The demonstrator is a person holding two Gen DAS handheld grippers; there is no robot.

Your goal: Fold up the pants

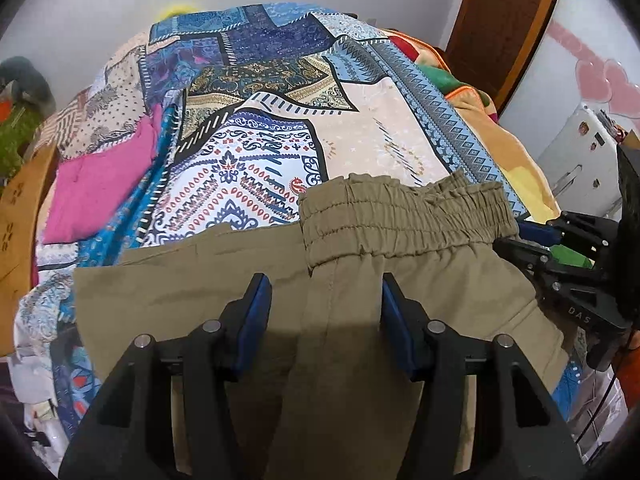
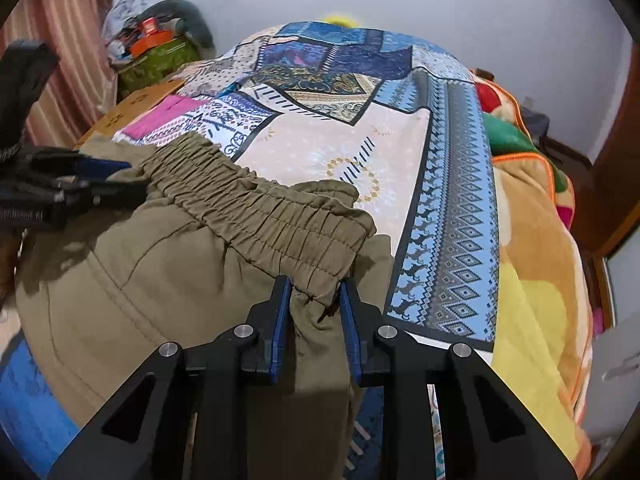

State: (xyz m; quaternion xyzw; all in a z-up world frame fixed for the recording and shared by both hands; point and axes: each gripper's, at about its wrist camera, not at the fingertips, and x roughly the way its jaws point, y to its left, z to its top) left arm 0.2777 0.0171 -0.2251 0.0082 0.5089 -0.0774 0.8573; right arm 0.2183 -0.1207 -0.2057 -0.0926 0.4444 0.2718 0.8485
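On the patchwork bedspread (image 1: 372, 148) the khaki pants (image 2: 160, 272) lie flat, elastic waistband (image 2: 272, 220) uppermost. The right gripper (image 2: 314, 300) is clenched on a bunched fold below the waistband; the left gripper (image 1: 326, 300) straddles the fabric, jaws apart, pads not pressing. Risk: lifting now would raise one side only, dragging and skewing the fold, since the left side has no purchase.

Right gripper (image 2: 314, 280) jaws pinching olive pants (image 2: 160, 264) waistband

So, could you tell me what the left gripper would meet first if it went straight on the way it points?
Most likely the khaki pants: the left gripper points down at the cloth just below the waistband.
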